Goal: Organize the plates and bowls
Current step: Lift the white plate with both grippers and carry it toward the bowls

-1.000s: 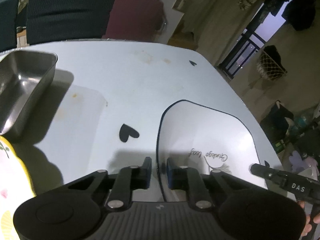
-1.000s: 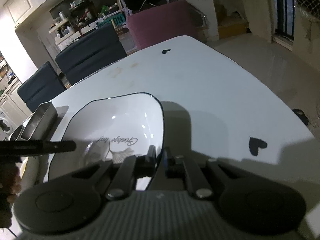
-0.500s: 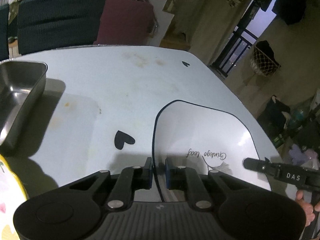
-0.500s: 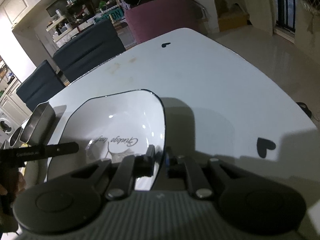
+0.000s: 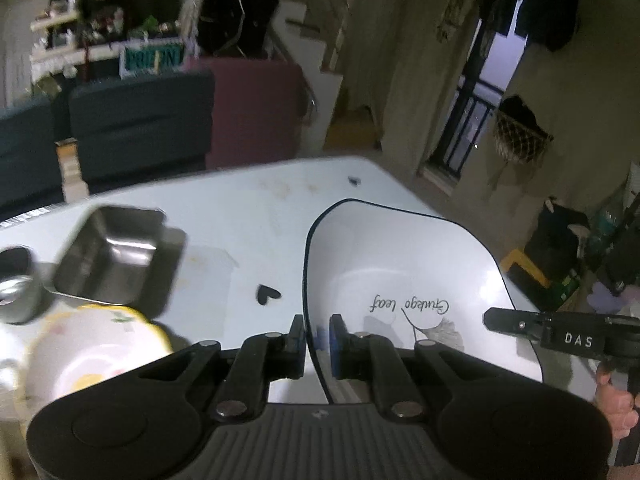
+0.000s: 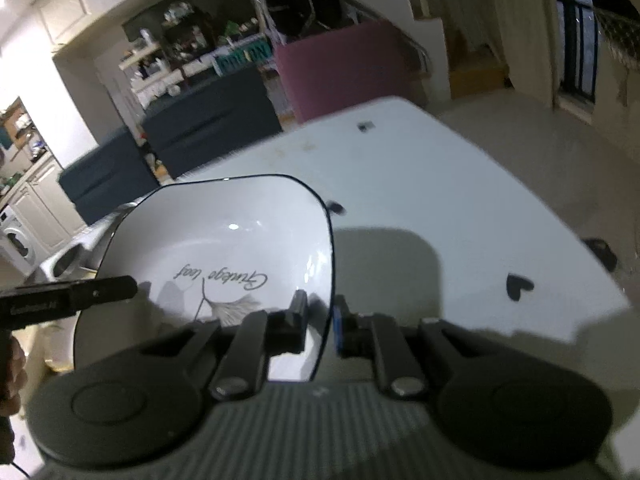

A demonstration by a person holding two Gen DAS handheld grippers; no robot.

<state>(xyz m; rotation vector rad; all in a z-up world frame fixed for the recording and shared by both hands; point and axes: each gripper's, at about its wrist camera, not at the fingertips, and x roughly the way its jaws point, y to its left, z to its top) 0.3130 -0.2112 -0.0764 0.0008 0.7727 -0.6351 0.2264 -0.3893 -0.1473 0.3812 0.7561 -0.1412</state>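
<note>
Grippers clamp opposite edges of a white plate [image 5: 404, 264] with a thin black rim and the script "Ginkgo leaf" beside a leaf drawing. In the left wrist view the left gripper [image 5: 317, 340] sits at lower centre, its jaws narrowed onto the plate's left rim, one pad outside and the blue-tipped pad inside. In the right wrist view the right gripper [image 6: 320, 322] pinches the plate's right rim in the same manner, jaws drawn close with the rim between them. The plate fills the centre right of the left view and the centre left of the right view, and casts a broad shadow on the white table [image 6: 440, 184] at centre right of the right view.

At centre left of the left view a rectangular steel tray [image 5: 112, 256] stands on the table, and below it, in the lower left, lies a pale bowl [image 5: 92, 356] with a yellow rim and small flower prints, blurred. Black heart stickers [image 5: 267, 294] dot the tabletop. Dark blue chairs [image 5: 140, 120] and a maroon chair [image 5: 256, 112] stand beyond the far edge, in the upper part of the frame. Part of a person's hand [image 5: 616, 404] shows at the lower right edge of the left view.
</note>
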